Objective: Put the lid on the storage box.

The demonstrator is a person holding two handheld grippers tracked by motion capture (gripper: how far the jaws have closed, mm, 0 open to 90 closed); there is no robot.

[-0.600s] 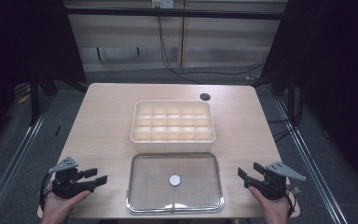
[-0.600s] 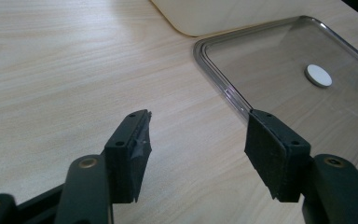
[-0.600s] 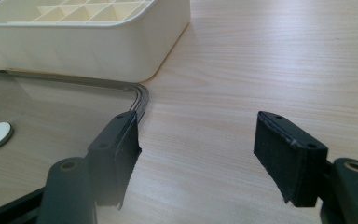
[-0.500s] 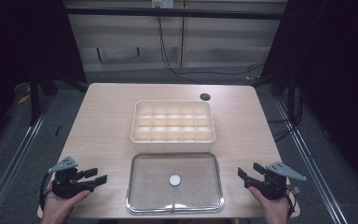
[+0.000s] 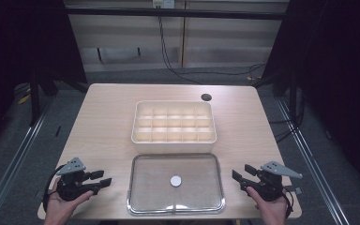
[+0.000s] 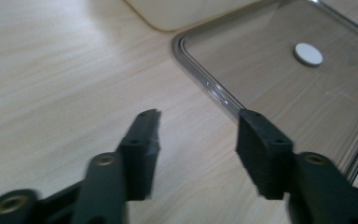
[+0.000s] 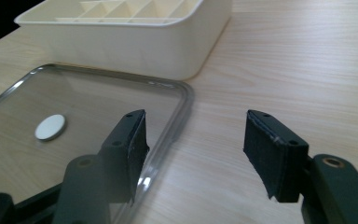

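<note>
High view: the table bears a cream divided box at its middle, and just before that box, near the person's edge, a clear lid lying flat with a white knob at its centre. The lid lies between the two tools, near each and touching neither. The left gripper rests in a hand at the lid's left, jaws parted and empty, pointed toward the lid. The right gripper sits at the lid's right, jaws likewise apart, gripping nothing. In the right gripper view, one jaw overlaps the lid's rim.
</note>
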